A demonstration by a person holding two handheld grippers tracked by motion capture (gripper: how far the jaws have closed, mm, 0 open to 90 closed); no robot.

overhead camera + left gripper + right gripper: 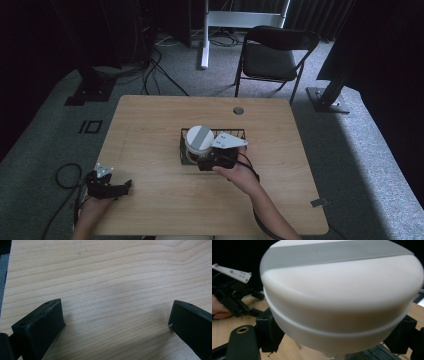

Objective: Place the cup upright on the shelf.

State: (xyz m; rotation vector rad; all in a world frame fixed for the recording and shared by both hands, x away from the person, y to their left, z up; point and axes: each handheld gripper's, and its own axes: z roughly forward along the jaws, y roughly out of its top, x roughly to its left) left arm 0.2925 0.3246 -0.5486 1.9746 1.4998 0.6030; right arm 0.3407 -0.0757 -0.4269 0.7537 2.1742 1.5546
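A person at a wooden table (150,130) holds a gripper in each hand. The right gripper (216,161) is clamped around a clear jar with a white lid (199,137), its jaws pressed against both sides just under the lid. A grey stripe crosses the lid; no writing is readable. The jar sits in a black wire basket (239,132) at the table's centre. The left gripper (107,188) rests near the table's front left corner, jaws spread wide over bare wood.
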